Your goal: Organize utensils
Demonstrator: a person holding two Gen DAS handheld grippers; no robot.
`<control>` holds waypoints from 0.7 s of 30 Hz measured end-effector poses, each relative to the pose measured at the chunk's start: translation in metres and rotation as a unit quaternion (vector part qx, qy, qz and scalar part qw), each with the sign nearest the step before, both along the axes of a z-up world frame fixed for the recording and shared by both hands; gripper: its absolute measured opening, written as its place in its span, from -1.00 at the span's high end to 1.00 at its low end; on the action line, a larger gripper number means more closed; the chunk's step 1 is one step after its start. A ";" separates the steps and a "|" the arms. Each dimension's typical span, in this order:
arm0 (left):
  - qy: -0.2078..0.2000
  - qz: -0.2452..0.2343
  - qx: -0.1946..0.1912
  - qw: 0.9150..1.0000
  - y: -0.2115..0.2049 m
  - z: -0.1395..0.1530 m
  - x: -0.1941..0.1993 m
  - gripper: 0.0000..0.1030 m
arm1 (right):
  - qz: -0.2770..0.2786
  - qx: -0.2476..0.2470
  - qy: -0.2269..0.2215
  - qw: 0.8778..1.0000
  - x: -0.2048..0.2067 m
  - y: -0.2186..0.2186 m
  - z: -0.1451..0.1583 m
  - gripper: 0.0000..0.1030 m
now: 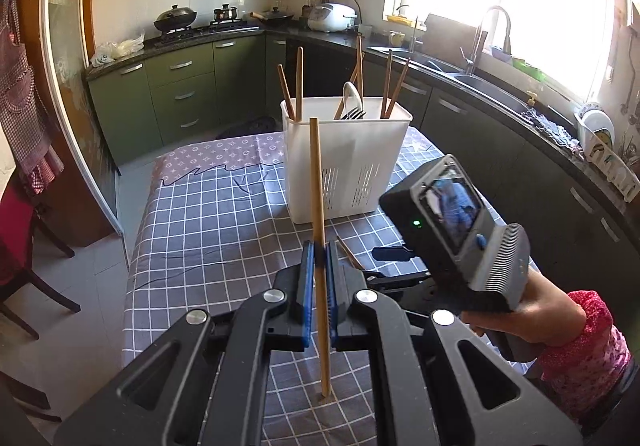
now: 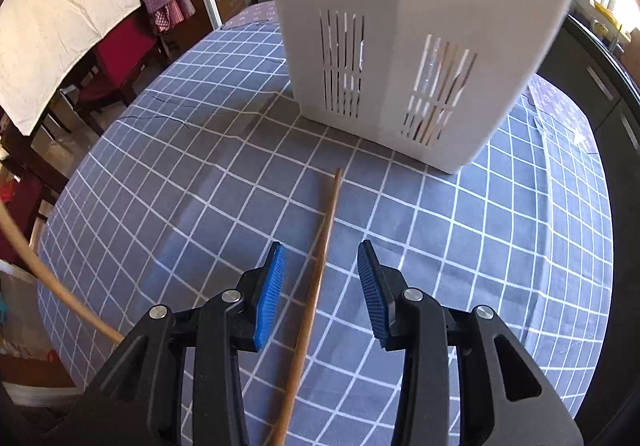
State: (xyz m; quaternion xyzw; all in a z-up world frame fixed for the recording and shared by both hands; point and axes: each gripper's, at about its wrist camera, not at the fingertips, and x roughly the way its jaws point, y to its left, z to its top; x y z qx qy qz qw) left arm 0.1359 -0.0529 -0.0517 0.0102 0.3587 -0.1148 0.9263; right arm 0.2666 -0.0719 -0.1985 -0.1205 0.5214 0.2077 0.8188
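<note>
My left gripper [image 1: 317,262] is shut on a light wooden chopstick [image 1: 318,182], which stands nearly upright with its lower end near the tablecloth. Beyond it stands the white utensil holder [image 1: 344,166] with several chopsticks, a fork and a white spoon inside. In the right wrist view, my right gripper [image 2: 322,266] hovers open over a darker chopstick [image 2: 316,282] that lies flat on the checked tablecloth [image 2: 200,206], between the blue pads without touching them. The holder [image 2: 400,46] stands just behind it. The held chopstick [image 2: 48,278] shows at the left edge.
The table sits in a kitchen with green cabinets [image 1: 180,86] and a sink counter [image 1: 480,78] to the right. Dark chairs [image 1: 24,258] stand at the table's left side. A person's hand [image 1: 532,310] in a pink sleeve holds the right gripper's body.
</note>
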 end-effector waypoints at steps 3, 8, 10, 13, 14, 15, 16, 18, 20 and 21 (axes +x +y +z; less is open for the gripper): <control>-0.002 -0.005 0.000 1.000 0.000 0.000 -0.002 0.89 | -0.003 -0.013 0.009 1.000 0.010 0.007 -0.008 0.25; -0.003 -0.009 0.000 1.000 0.000 0.001 -0.004 0.89 | -0.007 -0.007 0.020 1.000 0.019 0.006 -0.009 0.34; -0.004 -0.010 -0.001 1.000 0.000 0.000 -0.005 0.89 | -0.010 -0.008 0.018 1.000 0.020 0.006 -0.010 0.47; -0.003 -0.011 0.000 1.000 -0.001 -0.001 -0.005 0.89 | -0.014 -0.002 0.015 1.000 0.024 0.005 -0.010 0.79; -0.002 -0.012 -0.001 1.000 0.000 -0.001 -0.005 0.89 | -0.015 0.000 0.014 1.000 0.024 0.006 -0.011 0.83; -0.002 -0.012 -0.001 1.000 0.000 -0.001 -0.005 0.89 | -0.016 0.006 0.015 1.000 0.025 0.006 -0.011 0.86; -0.001 -0.012 -0.001 1.000 0.000 -0.002 -0.004 0.89 | -0.017 0.011 0.016 1.000 0.026 0.005 -0.011 0.87; 0.001 -0.012 -0.002 1.000 0.002 -0.003 -0.004 0.91 | -0.025 0.020 0.005 0.999 0.023 -0.001 -0.004 0.88; 0.000 -0.012 -0.001 1.000 0.002 -0.004 -0.004 0.91 | -0.032 0.047 -0.012 0.998 0.018 -0.012 0.014 0.88; 0.000 -0.012 -0.001 1.000 0.003 -0.004 -0.004 0.92 | -0.035 0.058 -0.023 0.997 0.011 -0.020 0.024 0.88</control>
